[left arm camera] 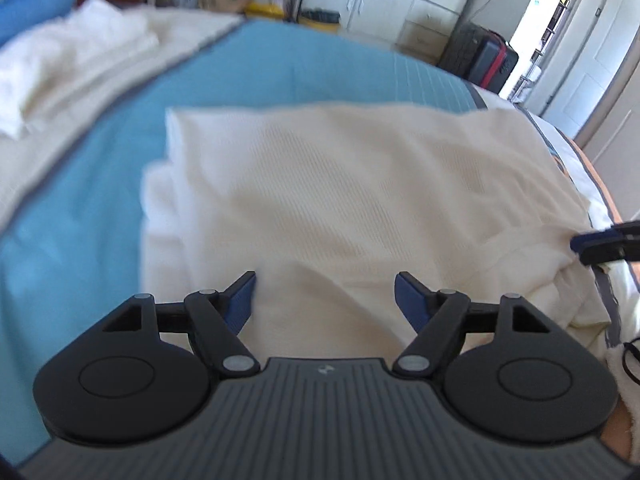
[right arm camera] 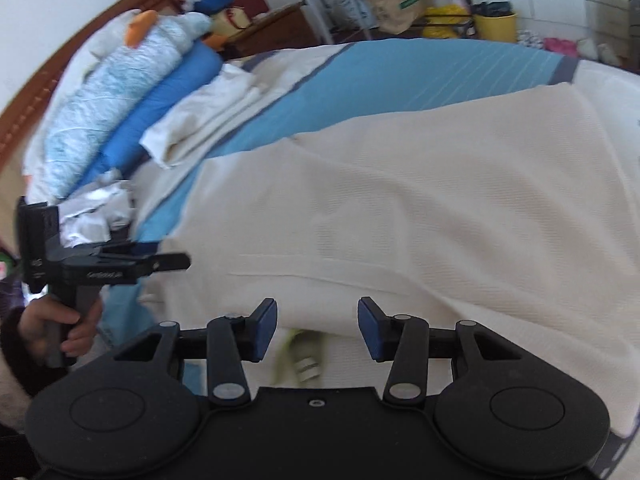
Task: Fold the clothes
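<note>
A: Start at the tools. How do they stand?

B: The left tool has its jaws apart over the near hem of the cream garment, nothing between the blue pads. The right tool is the same, parted and empty, above the garment's near edge. In the right wrist view a hand grips the left tool's handle at the far left.

A: And the garment?

B: Folded and spread flat on the bed, on a blue cover with pale stripes. Its right side runs toward the bed's edge.

A: Count the cloth things.

B: One cream garment up front, one folded pile of pale cloth farther up the bed, well apart, and some crumpled white cloth near the pillows. Two long cushions lie by the wooden headboard.

A: Room to move?

B: A bare blue strip lies between garment and pile. Beyond the bed stand white cupboards, a yellow bin, and a dark suitcase.
</note>
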